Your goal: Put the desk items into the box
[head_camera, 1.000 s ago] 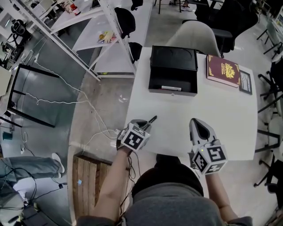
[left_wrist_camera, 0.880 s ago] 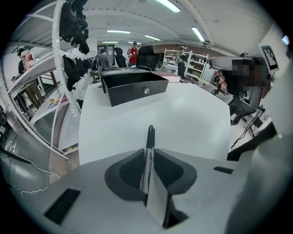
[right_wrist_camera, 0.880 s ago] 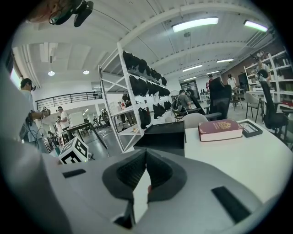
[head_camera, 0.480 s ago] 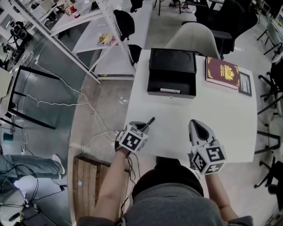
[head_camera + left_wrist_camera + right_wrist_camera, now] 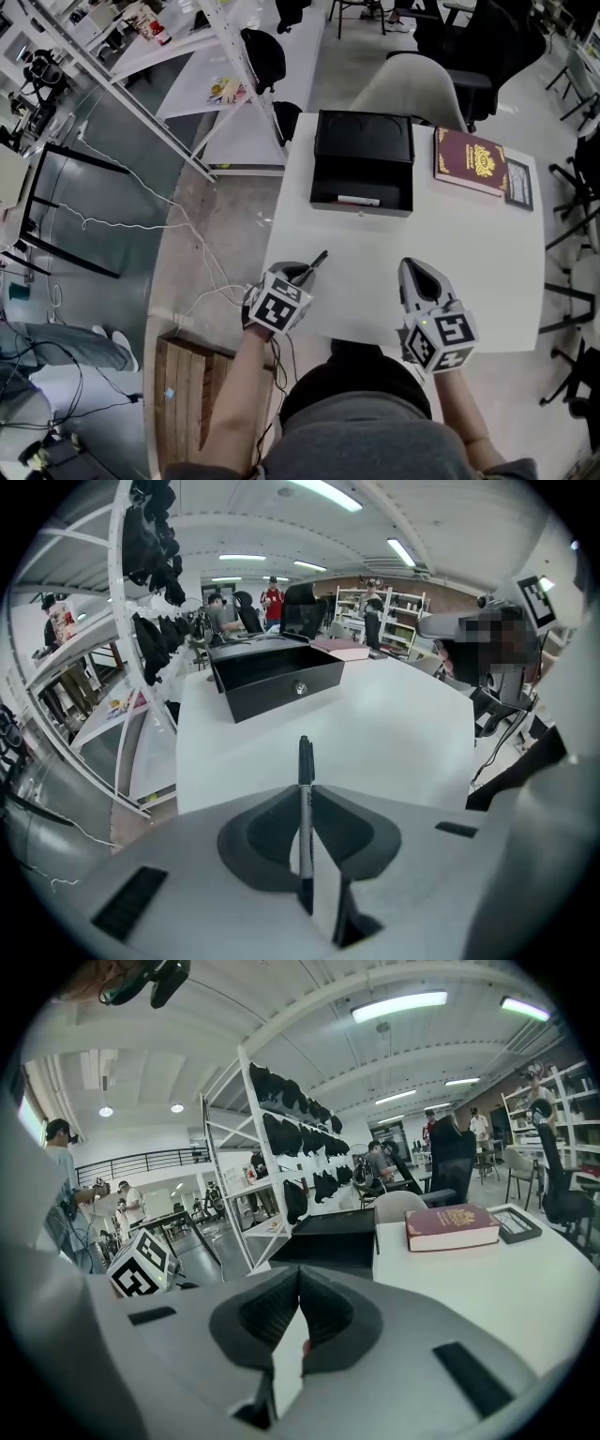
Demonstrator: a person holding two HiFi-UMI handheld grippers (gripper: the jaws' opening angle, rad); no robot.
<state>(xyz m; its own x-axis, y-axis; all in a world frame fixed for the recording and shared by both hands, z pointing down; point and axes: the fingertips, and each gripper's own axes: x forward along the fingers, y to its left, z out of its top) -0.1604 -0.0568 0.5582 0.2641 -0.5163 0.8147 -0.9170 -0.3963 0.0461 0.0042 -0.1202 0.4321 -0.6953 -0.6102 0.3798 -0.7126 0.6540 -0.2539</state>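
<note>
Left gripper [image 5: 305, 786]: jaws have just been closing and now pinch one black pen [image 5: 305, 761]. Its shaft sits between the pads and its tip pokes out forward over the near edge of the table [image 5: 441, 253].

Right gripper [image 5: 299, 1269]: pads meet tip to tip, closed. It hovers over the near right part of the table, pointing toward the far side.

We count two grippers and one pen. There is one black box [image 5: 364, 169], open, at the far left of the tabletop. One white marker [image 5: 357, 200] lies inside it along the near wall. One maroon book [image 5: 471, 161] lies flat just right of the box. One small dark frame [image 5: 518, 185] lies beside the book, at the table's right edge.

The surface is a white tabletop, and the pen is well apart from the box.

The room is a workshop hall with a grey floor [image 5: 112, 178]. One pale chair [image 5: 408, 84] stands behind the table, and a white rack [image 5: 141, 103] stands to the left. White cables [image 5: 122, 217] trail over the floor. One wooden pallet [image 5: 187, 394] lies near left. People stand in the distance, under strip lights.
</note>
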